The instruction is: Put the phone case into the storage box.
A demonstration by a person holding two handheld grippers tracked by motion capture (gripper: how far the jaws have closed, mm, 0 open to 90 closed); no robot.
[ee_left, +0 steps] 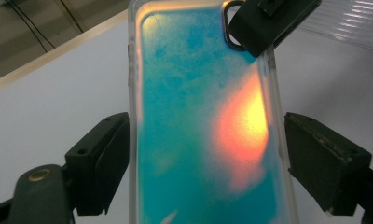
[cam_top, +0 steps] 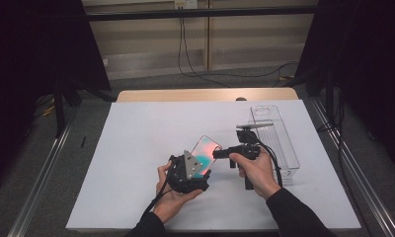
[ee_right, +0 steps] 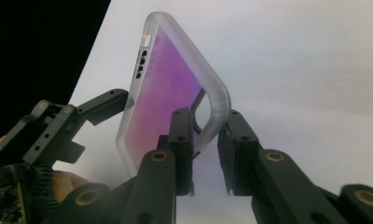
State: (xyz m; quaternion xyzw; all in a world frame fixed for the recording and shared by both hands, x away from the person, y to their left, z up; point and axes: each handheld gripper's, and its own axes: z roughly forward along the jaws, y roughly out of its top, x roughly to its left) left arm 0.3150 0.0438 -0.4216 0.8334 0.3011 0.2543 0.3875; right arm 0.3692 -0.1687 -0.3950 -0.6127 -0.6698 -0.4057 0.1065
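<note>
A phone case (cam_top: pixel 204 154) held up between two grippers above the white table (cam_top: pixel 136 148).

In the left gripper view the phone case (ee_left: pixel 203 121), teal with an orange patch and a frosted clear rim, stands lengthwise between the jaws of the left gripper (cam_top: pixel 188 173); the near jaw touches its edge, while a thin gap seems to show at the other, so whether that gripper truly clamps it cannot be told. The right gripper (cam_top: pixel 220 153) comes in from the far corner and pinches the case's rim by the camera cutout, its jaws narrow with the rim (ee_right: pixel 217 107) between them. Just beyond the right gripper, on its outer side, lies a clear plastic tray (cam_top: pixel 284 148).
</note>
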